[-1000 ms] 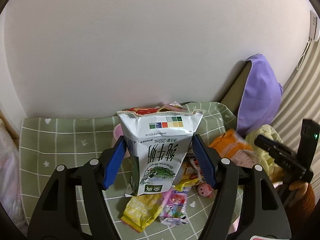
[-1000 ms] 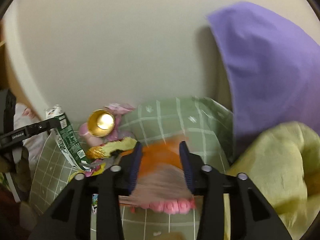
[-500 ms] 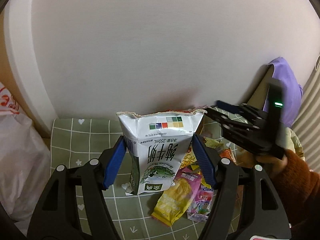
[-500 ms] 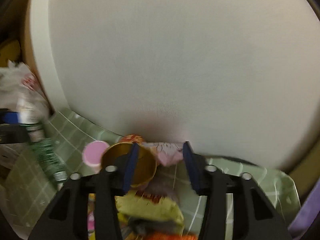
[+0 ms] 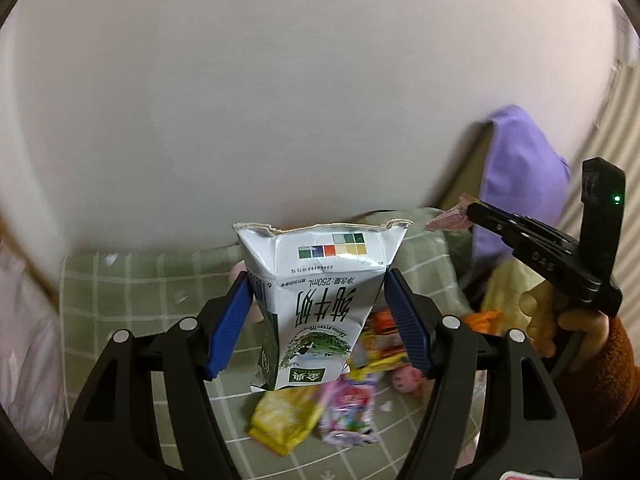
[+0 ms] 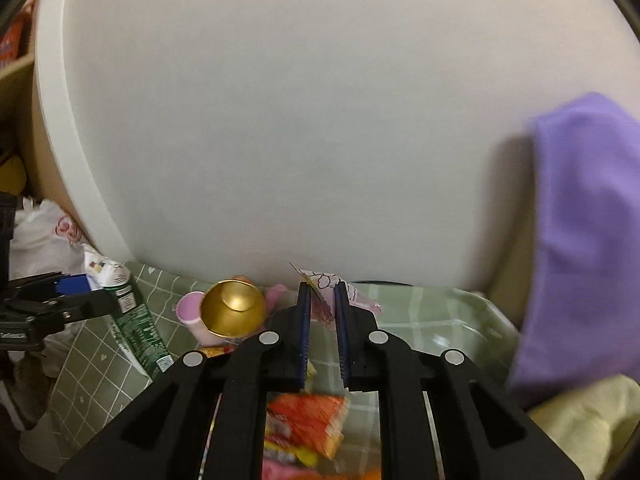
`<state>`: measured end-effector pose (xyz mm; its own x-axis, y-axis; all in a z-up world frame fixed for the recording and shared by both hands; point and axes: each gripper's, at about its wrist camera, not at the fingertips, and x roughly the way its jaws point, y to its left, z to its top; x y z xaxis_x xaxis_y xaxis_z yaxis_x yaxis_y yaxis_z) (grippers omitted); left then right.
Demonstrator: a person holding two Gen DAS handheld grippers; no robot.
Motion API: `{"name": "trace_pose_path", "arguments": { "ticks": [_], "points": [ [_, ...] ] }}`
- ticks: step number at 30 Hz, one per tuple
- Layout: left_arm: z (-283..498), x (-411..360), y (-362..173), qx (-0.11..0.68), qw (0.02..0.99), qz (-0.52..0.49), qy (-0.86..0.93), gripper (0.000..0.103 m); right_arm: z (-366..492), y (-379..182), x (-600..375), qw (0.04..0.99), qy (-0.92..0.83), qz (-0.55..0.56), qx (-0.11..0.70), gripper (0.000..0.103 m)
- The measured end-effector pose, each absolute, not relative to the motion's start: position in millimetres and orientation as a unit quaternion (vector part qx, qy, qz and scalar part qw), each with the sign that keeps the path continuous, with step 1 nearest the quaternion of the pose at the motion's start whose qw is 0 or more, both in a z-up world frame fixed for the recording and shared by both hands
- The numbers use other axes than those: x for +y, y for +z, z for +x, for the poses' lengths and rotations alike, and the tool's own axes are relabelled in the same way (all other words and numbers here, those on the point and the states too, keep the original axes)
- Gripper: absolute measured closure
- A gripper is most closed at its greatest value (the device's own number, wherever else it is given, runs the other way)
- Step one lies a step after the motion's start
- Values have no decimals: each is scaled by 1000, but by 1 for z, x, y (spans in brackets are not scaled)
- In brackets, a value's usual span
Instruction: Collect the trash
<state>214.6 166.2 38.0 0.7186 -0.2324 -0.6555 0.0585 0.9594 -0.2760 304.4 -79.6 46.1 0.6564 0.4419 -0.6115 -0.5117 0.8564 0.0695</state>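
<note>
- Left gripper (image 5: 316, 312): a torn-open milk carton (image 5: 320, 300) is clamped upside down between the blue pads, above the green checked cloth (image 5: 132, 300).
- Right gripper (image 6: 322, 320): the jaws are nearly shut on a thin pink wrapper (image 6: 326, 286), held above the cloth.
- On the cloth beyond the carton, loose snack wrappers (image 5: 304, 412) are piled.
- Left of the right gripper, a gold-lined cup (image 6: 232, 308) is tipped on its side; contents cannot be told.
</note>
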Motion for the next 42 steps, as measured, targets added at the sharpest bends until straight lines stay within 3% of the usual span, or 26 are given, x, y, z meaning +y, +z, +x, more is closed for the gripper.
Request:
{"name": "trace_pose_path", "arguments": {
  "ticks": [10, 22, 27, 32, 38, 39, 40, 42],
  "points": [
    [232, 74, 84, 311, 919, -72, -234, 39, 228, 105, -185, 954, 151, -9, 258, 90],
    [259, -82, 111, 278, 842, -112, -448, 39, 138, 140, -344, 976, -36, 47, 208, 90],
    [275, -156, 80, 312, 816, -75, -481, 39, 118, 138, -383, 976, -67, 72, 196, 90],
    [285, -196, 21, 381, 823, 77, -414, 39, 134, 124, -387, 972, -42, 88, 213, 90],
    [304, -180, 6, 406, 814, 62, -411, 42, 172, 85, -386, 953, 43, 144, 265, 90],
    [309, -179, 1, 411, 816, 62, -403, 70, 174, 80, -381, 950, 50, 145, 273, 90],
    [313, -177, -4, 426, 811, 65, -397, 81, 181, 70, -378, 946, 52, 144, 287, 90],
    [324, -172, -18, 448, 803, 46, -390, 81, 192, 51, -377, 938, 55, 143, 312, 90]
  ]
}}
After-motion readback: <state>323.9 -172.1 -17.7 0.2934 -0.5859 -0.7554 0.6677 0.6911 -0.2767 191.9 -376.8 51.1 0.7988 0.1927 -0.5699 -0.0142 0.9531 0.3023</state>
